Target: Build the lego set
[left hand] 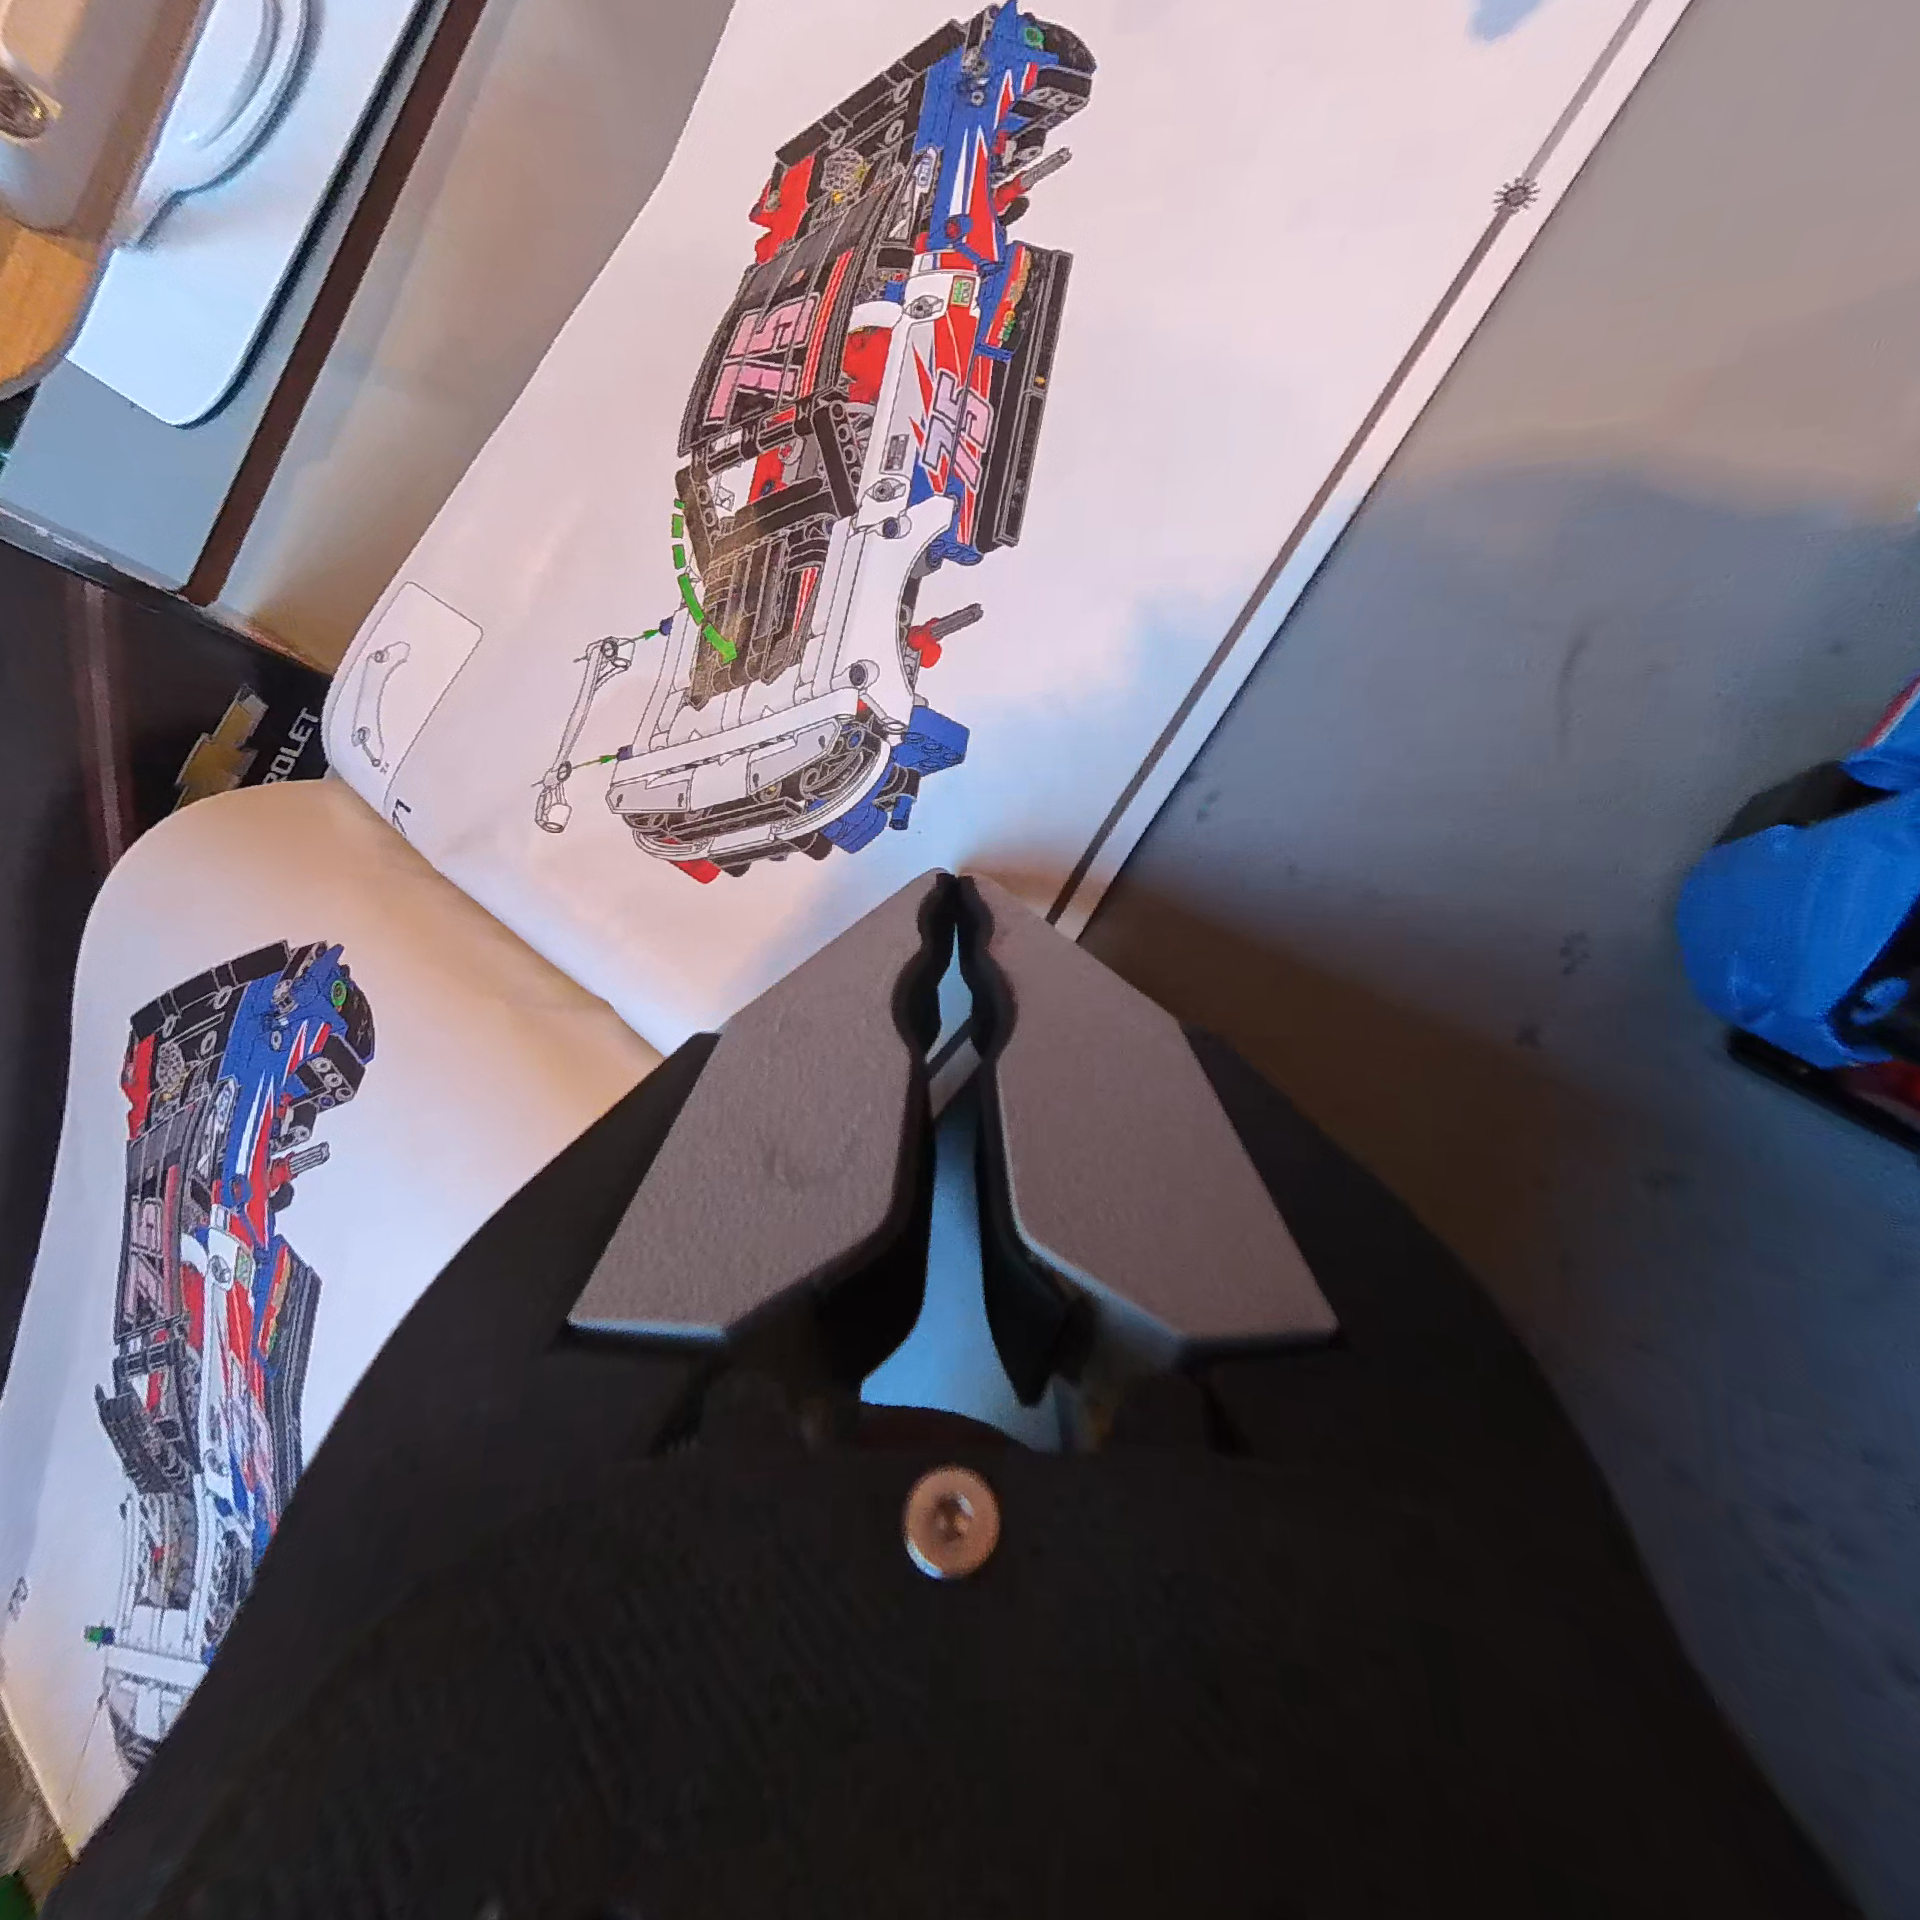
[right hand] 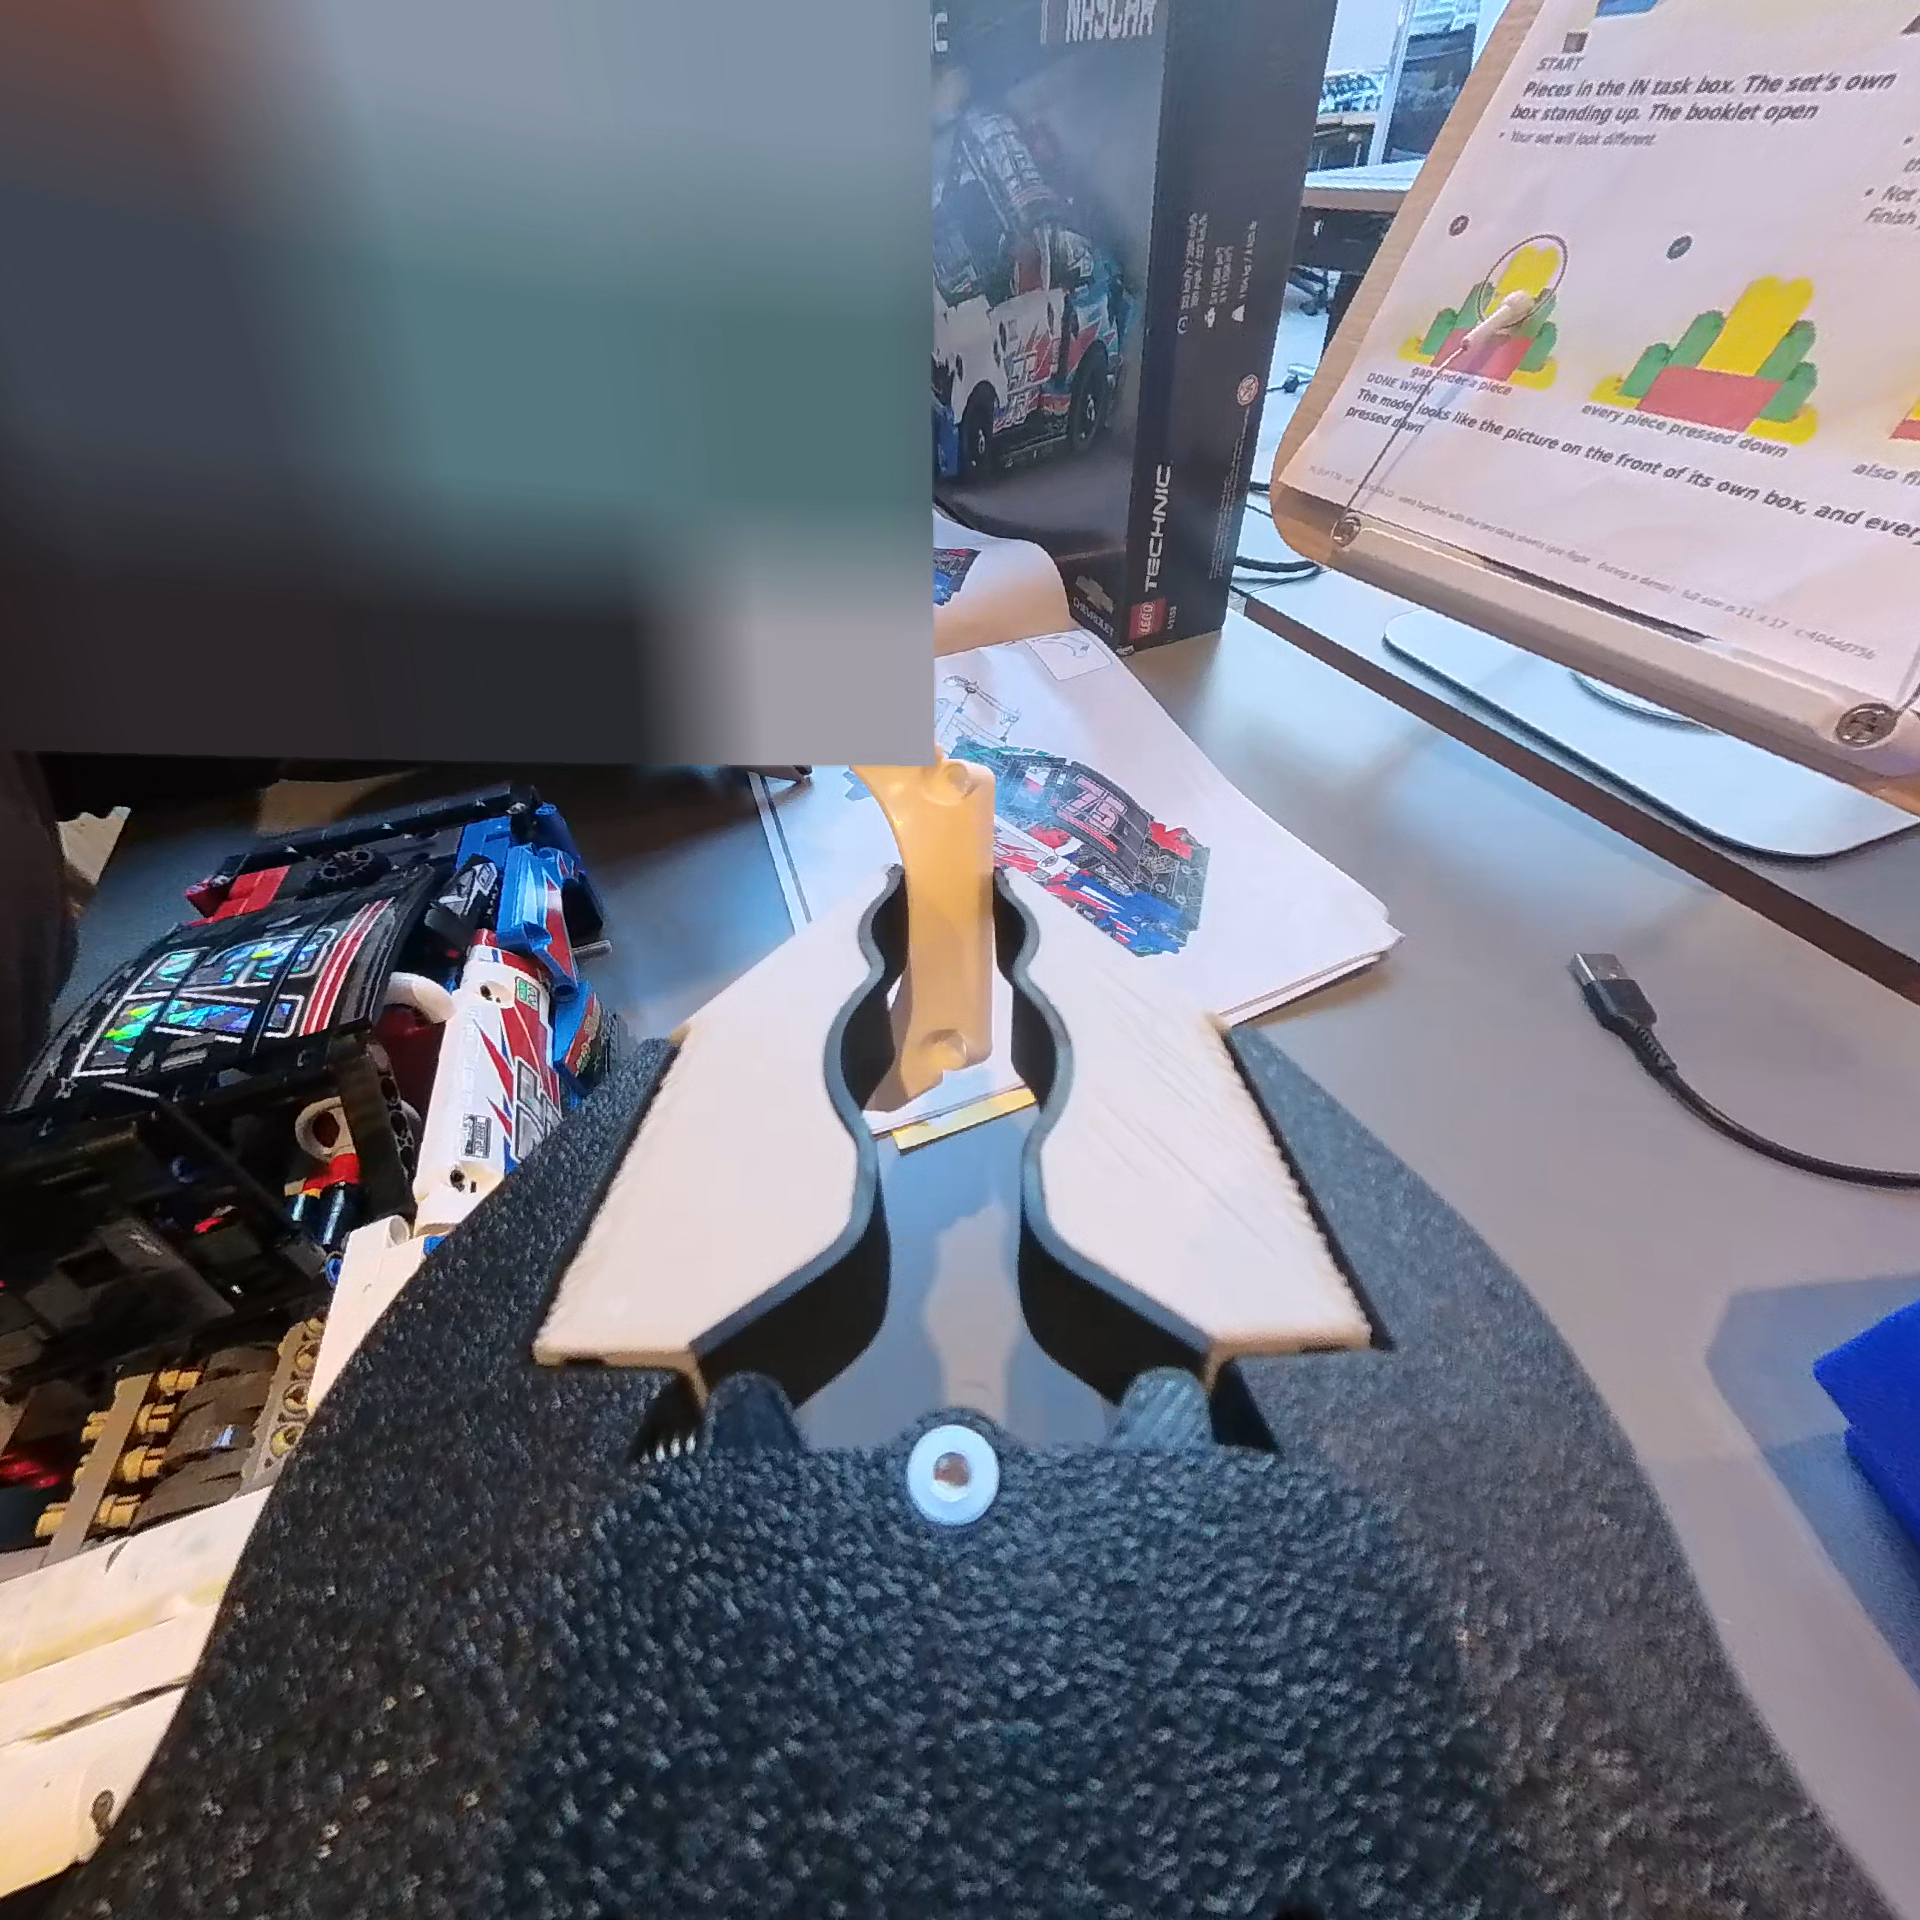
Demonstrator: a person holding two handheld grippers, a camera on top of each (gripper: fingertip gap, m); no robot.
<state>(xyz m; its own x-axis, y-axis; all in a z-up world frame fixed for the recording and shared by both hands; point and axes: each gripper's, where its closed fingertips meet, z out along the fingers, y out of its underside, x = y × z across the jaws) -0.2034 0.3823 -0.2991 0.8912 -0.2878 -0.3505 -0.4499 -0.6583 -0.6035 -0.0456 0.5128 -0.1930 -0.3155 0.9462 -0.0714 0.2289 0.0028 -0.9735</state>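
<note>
In the left wrist view my left gripper (left hand: 956, 883) is shut and empty, its tips over the lower edge of the open instruction booklet (left hand: 1195, 436), which shows a drawing of the car. In the right wrist view my right gripper (right hand: 945, 883) is shut on a curved pale panel piece (right hand: 940, 935), held upright above the booklet (right hand: 1247, 831). The part-built car model (right hand: 312, 1039), black, white, blue and red, lies on the table to the left of the right gripper. Part of the model (left hand: 1818, 914) shows at the right edge of the left wrist view.
The set's dark box (right hand: 1122, 364) stands behind the booklet. A leaning board with a printed sheet (right hand: 1662, 364) stands at the back right on a white stand (right hand: 1662, 769). A black USB cable (right hand: 1642, 1018) lies on the grey table. A blue item (right hand: 1870, 1403) sits at the right edge.
</note>
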